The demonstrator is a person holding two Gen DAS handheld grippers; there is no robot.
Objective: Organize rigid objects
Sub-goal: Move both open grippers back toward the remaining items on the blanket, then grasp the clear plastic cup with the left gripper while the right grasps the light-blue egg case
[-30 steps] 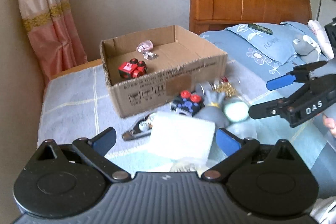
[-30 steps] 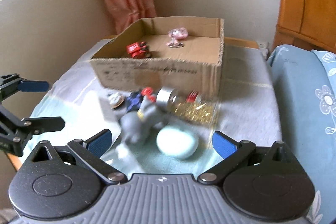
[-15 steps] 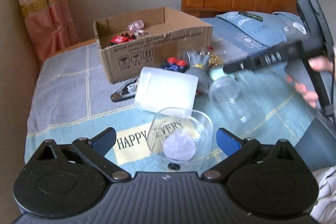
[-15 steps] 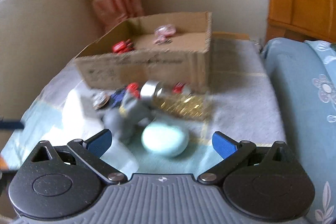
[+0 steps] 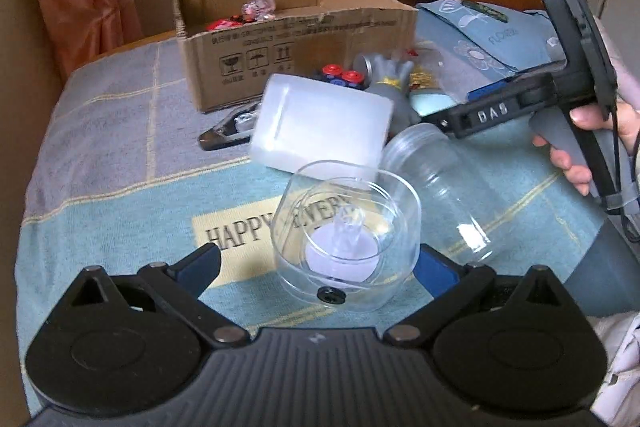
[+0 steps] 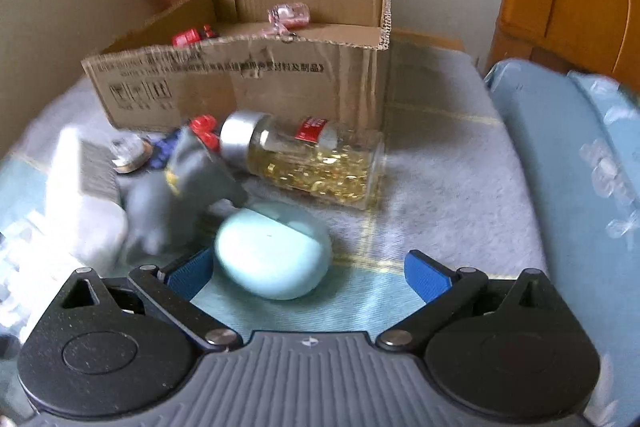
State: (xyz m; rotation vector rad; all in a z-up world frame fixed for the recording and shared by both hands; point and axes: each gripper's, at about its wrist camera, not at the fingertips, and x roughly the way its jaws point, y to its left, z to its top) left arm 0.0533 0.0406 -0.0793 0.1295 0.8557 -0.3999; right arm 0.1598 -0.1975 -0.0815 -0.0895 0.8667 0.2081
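- My left gripper [image 5: 316, 263] has its blue-padded fingers [image 5: 200, 263] spread wide, with a clear squarish plastic cup [image 5: 346, 227] between them; a small clear piece on a white disc sits inside it. I cannot tell whether either pad touches it.
- My right gripper [image 6: 308, 269] also has its fingers spread wide, around a pale blue egg-shaped case [image 6: 274, 253] lying on the bed's blue-and-grey blanket [image 6: 440, 195]. The left pad is just beside the case; the right pad is well apart from it.
- Only the left wrist view shows a clear round jar [image 5: 444, 183] on its side, a frosted white rectangular box [image 5: 324, 125] behind the cup, the words "HAPPY EVERY" on the blanket, and a hand [image 5: 592, 135] gripping my right gripper's handle.
- Only the right wrist view shows plainly a glass bottle with a silver cap [image 6: 304, 163], lying on its side, holding yellow capsules, just in front of the open brown cardboard box [image 6: 248, 83].
- Both views show a grey figure [image 6: 184, 187] beside the case, and a red toy and a pink one in the cardboard box.
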